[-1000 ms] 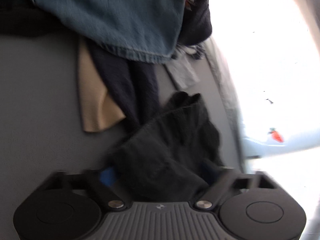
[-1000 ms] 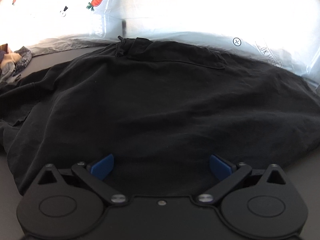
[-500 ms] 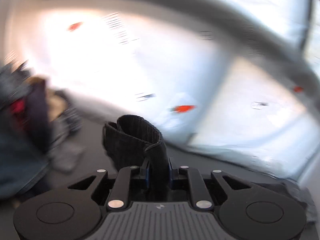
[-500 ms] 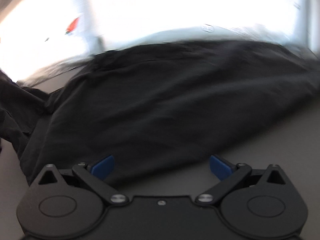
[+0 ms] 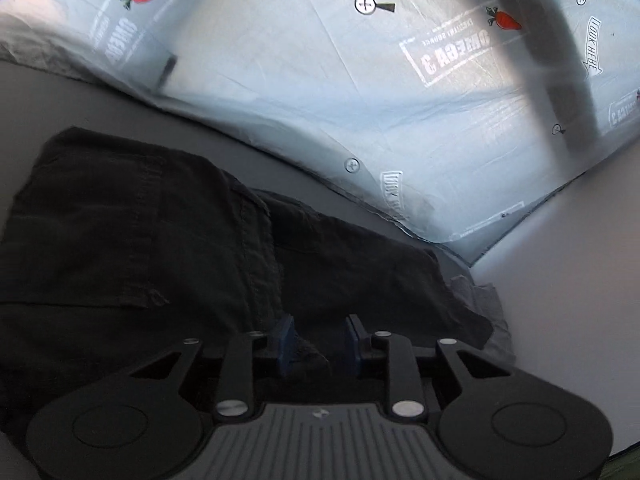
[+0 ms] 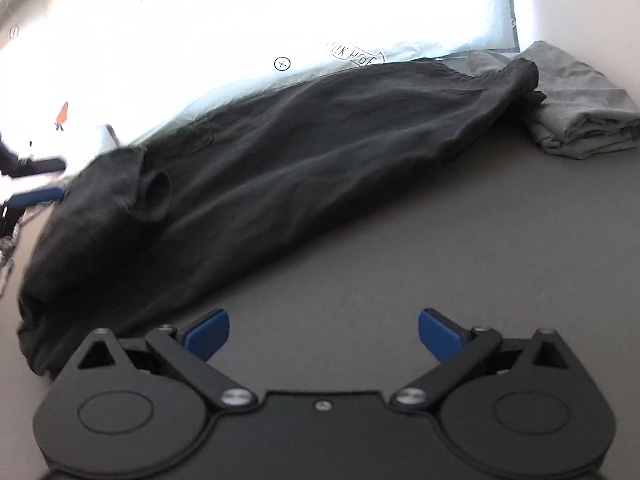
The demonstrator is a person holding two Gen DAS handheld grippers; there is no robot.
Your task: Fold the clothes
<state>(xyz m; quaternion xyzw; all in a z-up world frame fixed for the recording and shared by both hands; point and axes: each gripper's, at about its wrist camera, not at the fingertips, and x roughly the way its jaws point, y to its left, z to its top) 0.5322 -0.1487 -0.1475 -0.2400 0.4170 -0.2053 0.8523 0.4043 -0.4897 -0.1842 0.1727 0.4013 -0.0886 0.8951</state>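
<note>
My left gripper (image 5: 320, 338) has just been opening, its jaws part-spread over the black garment (image 5: 160, 248) with cloth between them, unpinched. My right gripper (image 6: 323, 332) is spread wide over the grey table (image 6: 400, 240), lower centre. The garment stretches from the left edge to a folded grey cloth (image 6: 580, 108), upper right.

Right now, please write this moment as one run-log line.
left tongs: just opening, black garment between; right tongs: open, empty; grey folded cloth: touching garment
</note>
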